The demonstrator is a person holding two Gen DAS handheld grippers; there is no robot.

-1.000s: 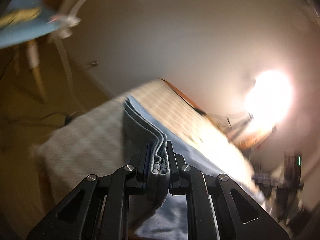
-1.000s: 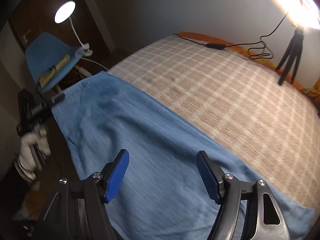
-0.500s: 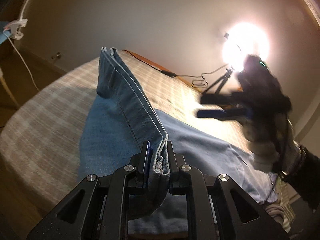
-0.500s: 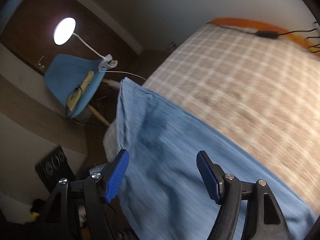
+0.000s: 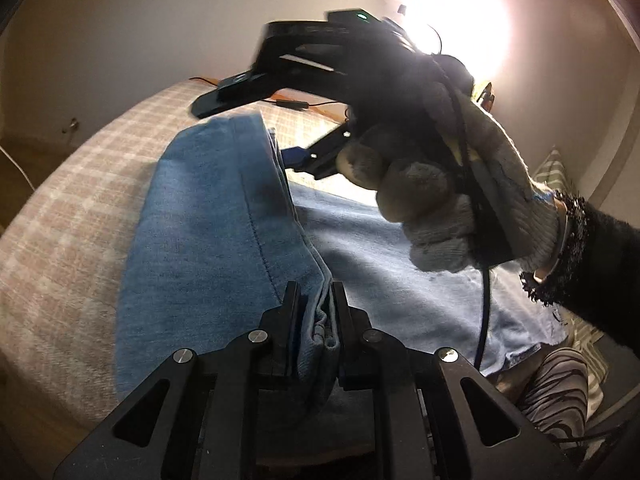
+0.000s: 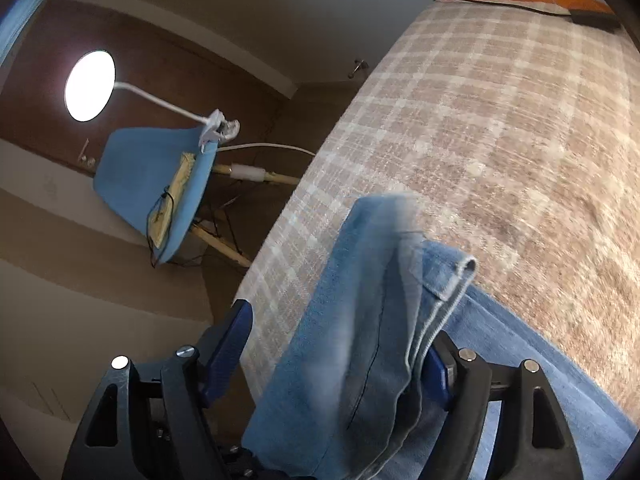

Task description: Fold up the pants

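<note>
Denim, soft and limp, fairly weighty by the look: pants (image 5: 224, 216) clamped at a bunched hem edge between the closed jaws of the left gripper (image 5: 314, 312) in the left wrist view, a raised fold arching up and forward over the rest of the cloth, spread flat on the checked bed cover (image 5: 60, 208). Beyond, a gloved hand (image 5: 444, 184) with the right gripper (image 5: 256, 128), jaws wide apart around the far end of that fold. No brand, label or writing legible here. From the right wrist view, same pants (image 6: 372, 320) draped between blue pads (image 6: 228, 344) just opened wider, nothing pinched yet; stitched hem corner (image 6: 460, 276) likely the firmest place to grip, thick seams less prone to slipping than single cloth. No readable lettering on chair (image 6: 152, 184) or lamp (image 6: 90, 86) either.
</note>
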